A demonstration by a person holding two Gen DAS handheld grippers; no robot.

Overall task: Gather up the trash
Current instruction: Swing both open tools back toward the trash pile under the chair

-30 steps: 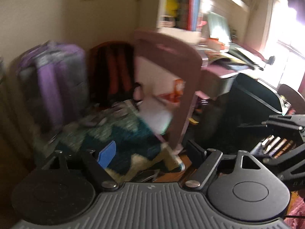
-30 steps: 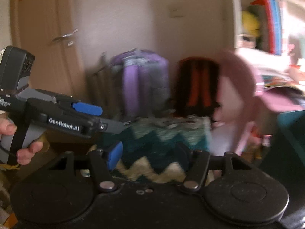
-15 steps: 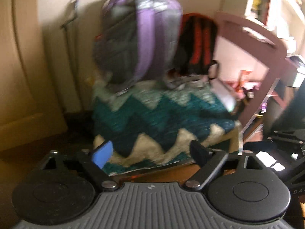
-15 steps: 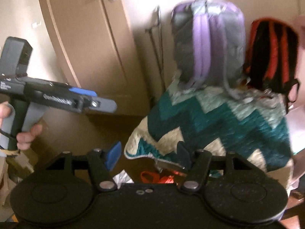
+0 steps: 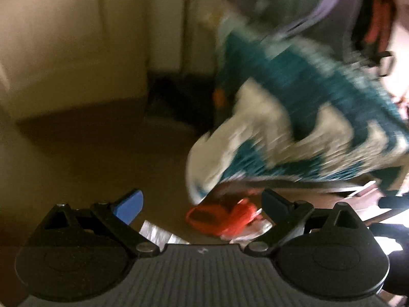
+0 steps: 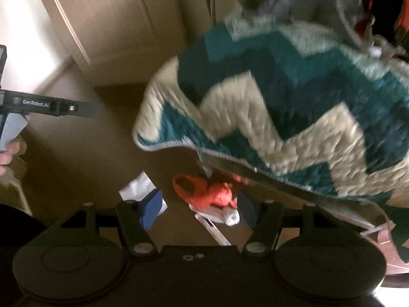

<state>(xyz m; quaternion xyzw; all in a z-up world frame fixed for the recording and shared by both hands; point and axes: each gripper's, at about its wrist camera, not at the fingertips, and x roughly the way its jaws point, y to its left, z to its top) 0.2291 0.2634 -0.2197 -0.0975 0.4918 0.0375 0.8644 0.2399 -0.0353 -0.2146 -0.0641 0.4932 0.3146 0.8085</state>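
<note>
Overhead, a quilted teal-and-cream zigzag blanket drapes off a seat edge above the brown floor. Just under its hem lies a crumpled orange plastic bag, soft and thin, beside white paper scraps. Both lie ahead of the right tongs, the nearer pair, gaping and empty. Left tongs, just widened, hold nothing.

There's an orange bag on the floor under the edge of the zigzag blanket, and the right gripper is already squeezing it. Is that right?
Not quite. The orange bag does lie on the floor by the edge of the zigzag blanket, but the right gripper isn't squeezing it. The right wrist view shows its jaws open and empty.
</note>
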